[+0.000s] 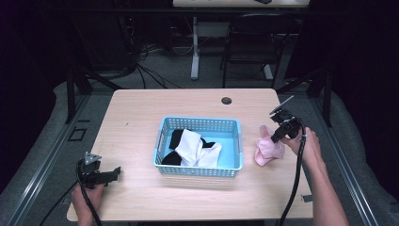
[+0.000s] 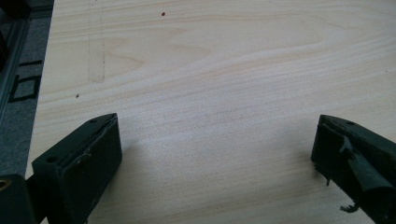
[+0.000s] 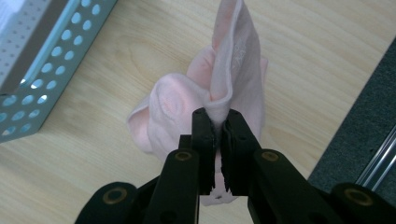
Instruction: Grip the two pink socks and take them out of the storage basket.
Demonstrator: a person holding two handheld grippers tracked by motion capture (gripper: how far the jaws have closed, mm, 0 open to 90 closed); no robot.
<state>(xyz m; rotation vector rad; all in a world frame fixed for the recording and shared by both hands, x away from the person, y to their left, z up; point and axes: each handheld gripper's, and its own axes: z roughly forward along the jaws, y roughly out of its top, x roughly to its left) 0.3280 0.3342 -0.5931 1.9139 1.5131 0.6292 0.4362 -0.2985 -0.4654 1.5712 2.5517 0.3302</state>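
A pink sock hangs crumpled to the right of the blue basket, its lower part resting on the table. My right gripper is shut on a fold of the pink sock; in the right gripper view the right gripper pinches that fold with its jaws nearly together. Inside the basket lie white socks and black socks. Near the table's front left corner my left gripper rests low over the wood. In its own view the left gripper stands wide open over bare wood.
The wooden table has a cable hole at the back middle. The basket's perforated wall is close on the left in the right gripper view. Dark floor lies past the table's right edge. A chair stands beyond the table.
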